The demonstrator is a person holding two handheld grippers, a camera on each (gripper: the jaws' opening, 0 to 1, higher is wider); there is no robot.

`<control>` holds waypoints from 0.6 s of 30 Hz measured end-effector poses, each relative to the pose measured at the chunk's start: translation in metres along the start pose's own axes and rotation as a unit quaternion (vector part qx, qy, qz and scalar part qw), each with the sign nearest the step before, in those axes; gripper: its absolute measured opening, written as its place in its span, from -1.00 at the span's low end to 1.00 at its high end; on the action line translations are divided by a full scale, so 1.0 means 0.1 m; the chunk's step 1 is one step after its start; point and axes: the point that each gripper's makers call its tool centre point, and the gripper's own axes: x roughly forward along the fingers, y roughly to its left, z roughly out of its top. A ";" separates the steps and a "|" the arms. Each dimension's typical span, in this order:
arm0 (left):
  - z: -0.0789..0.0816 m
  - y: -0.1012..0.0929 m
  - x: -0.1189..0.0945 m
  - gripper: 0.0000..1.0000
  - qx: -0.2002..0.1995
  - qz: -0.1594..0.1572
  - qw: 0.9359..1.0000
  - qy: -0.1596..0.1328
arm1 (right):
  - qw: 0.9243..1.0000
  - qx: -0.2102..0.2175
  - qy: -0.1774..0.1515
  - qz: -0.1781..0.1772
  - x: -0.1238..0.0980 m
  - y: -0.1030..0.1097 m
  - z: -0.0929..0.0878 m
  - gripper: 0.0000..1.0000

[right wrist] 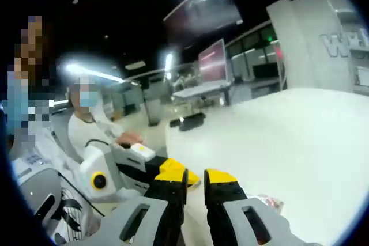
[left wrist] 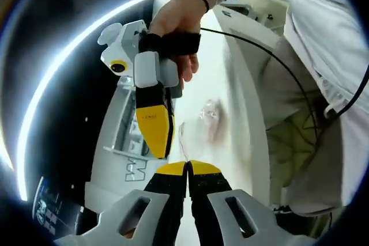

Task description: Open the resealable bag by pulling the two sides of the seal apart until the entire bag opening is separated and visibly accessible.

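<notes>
Above the white table (right wrist: 300,136), the clear bag (left wrist: 203,124) hangs between my claws: my left gripper (left wrist: 187,168) pinches its edge shut, my right gripper (left wrist: 163,142) appears closed beside it, so I pull apart evenly.

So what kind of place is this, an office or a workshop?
Probably a lab or demo hall: a large white table, wall screens behind it, ceiling strip lights, and a seated person working nearby.

A white table (right wrist: 300,136) carries a small black device (right wrist: 191,121) at its far edge; 2 dark monitors (right wrist: 213,61) stand beyond that table.
</notes>
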 end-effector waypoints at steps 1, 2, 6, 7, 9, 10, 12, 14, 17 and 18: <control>0.00 0.01 0.00 -0.98 0.003 0.001 1.000 0.000 | 1.000 -0.001 0.008 -0.002 0.01 0.00 -0.05 -0.90; 0.01 0.02 0.00 -0.98 0.007 0.002 1.000 -0.001 | 1.000 0.003 0.010 -0.002 0.00 0.00 -0.08 -0.91; 0.02 0.05 0.01 -0.98 0.025 0.005 1.000 -0.003 | 1.000 0.013 0.012 0.001 0.00 0.03 -0.12 -0.87; 0.02 0.05 0.01 -0.98 0.028 0.004 1.000 -0.002 | 1.000 0.012 0.012 -0.001 0.00 0.03 -0.13 -0.87; 0.03 0.04 0.01 -0.98 0.044 0.005 0.999 -0.002 | 1.000 0.014 0.014 -0.002 -0.01 0.03 -0.14 -0.87; 0.03 0.04 0.01 -0.98 0.046 0.005 0.999 -0.002 | 1.000 0.015 0.015 -0.002 -0.01 0.02 -0.14 -0.87; 0.04 0.05 0.01 -0.99 0.052 0.007 0.999 -0.005 | 1.000 0.019 0.017 -0.001 -0.01 0.01 -0.18 -0.87; 0.05 0.06 0.01 -0.99 0.056 0.008 0.998 -0.007 | 1.000 0.024 0.018 0.003 -0.02 0.02 -0.21 -0.88; 0.07 0.12 0.02 -0.98 0.063 0.007 0.998 -0.010 | 1.000 0.028 0.014 0.005 -0.02 0.04 -0.22 -0.92; 0.07 0.11 0.02 -0.99 0.065 0.006 0.998 -0.010 | 1.000 0.029 0.012 0.004 -0.03 0.04 -0.22 -0.93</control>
